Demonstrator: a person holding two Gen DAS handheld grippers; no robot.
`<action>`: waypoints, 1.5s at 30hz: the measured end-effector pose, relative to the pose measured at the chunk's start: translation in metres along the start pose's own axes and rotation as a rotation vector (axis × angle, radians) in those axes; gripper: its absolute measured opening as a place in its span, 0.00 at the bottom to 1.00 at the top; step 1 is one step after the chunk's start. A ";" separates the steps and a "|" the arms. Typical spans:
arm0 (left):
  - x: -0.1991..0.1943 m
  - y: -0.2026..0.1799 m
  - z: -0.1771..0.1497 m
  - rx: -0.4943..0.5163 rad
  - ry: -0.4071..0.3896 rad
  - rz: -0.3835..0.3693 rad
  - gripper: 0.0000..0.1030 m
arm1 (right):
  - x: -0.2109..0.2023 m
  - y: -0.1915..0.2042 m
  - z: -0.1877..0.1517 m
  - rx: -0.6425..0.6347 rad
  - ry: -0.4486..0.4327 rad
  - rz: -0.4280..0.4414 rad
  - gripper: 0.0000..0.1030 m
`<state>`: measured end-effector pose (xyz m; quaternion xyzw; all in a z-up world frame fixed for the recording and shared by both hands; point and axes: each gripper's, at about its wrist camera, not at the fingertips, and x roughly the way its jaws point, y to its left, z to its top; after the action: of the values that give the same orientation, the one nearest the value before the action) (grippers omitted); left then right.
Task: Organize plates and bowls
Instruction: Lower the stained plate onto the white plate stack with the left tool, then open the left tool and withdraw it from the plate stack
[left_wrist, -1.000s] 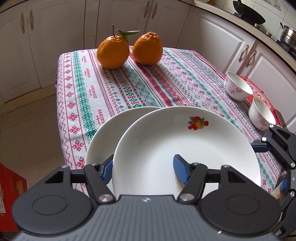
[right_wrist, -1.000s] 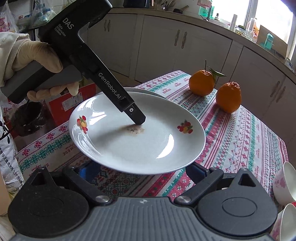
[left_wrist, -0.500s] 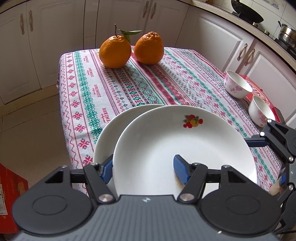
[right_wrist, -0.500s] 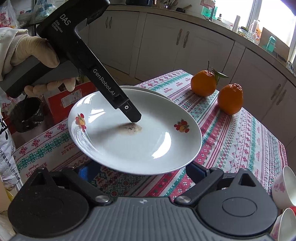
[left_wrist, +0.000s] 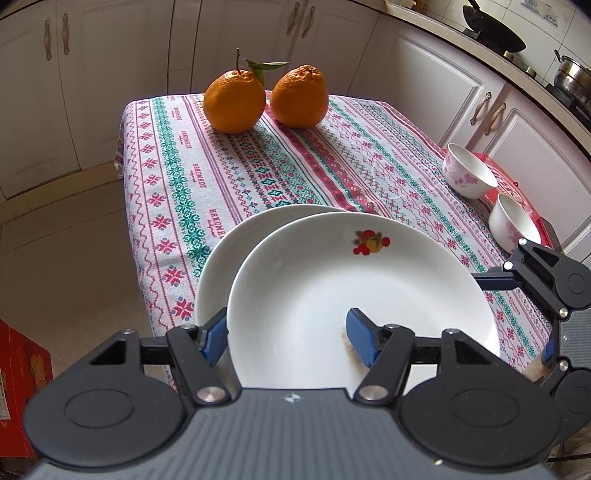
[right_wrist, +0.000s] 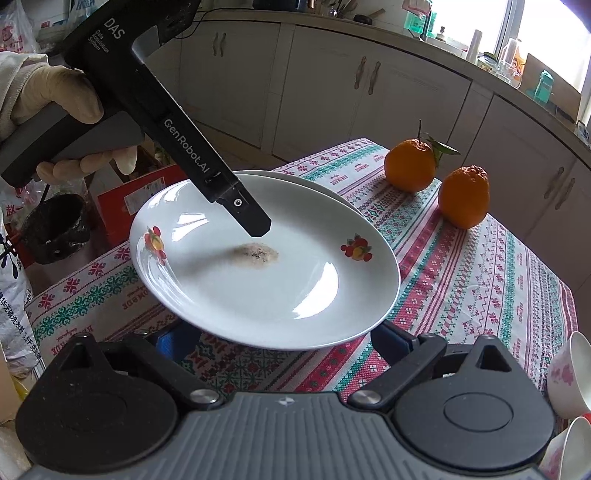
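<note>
L tool (left_wrist: 288, 338) pinches top plate (left_wrist: 351, 288) by its near rim, bottom centre of frame. It overhangs lower plate (left_wrist: 236, 258), offset down-right. R tool (right_wrist: 280, 343) wide, empty, under plate's near edge.

My left camera looks steeply down along my fingers across the table (left_wrist: 177, 155) from close above the plate (left_wrist: 332, 295), my right one views that plate (right_wrist: 258, 295) from the side, and both catch the oranges (left_wrist: 234, 101) (right_wrist: 408, 170).
</note>
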<state>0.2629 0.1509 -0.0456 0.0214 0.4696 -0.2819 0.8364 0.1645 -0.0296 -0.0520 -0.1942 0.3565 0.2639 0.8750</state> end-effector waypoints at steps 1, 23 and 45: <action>-0.001 0.000 0.000 -0.002 0.000 0.000 0.63 | 0.000 0.000 0.000 -0.001 0.000 0.000 0.98; -0.016 0.000 0.000 -0.052 -0.007 0.039 0.65 | -0.009 0.001 -0.001 0.001 -0.038 0.003 0.98; -0.016 -0.004 0.004 -0.043 0.008 0.120 0.72 | -0.028 -0.004 -0.007 0.021 -0.086 -0.010 0.99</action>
<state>0.2577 0.1530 -0.0292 0.0326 0.4768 -0.2210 0.8501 0.1463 -0.0459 -0.0359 -0.1752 0.3205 0.2640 0.8927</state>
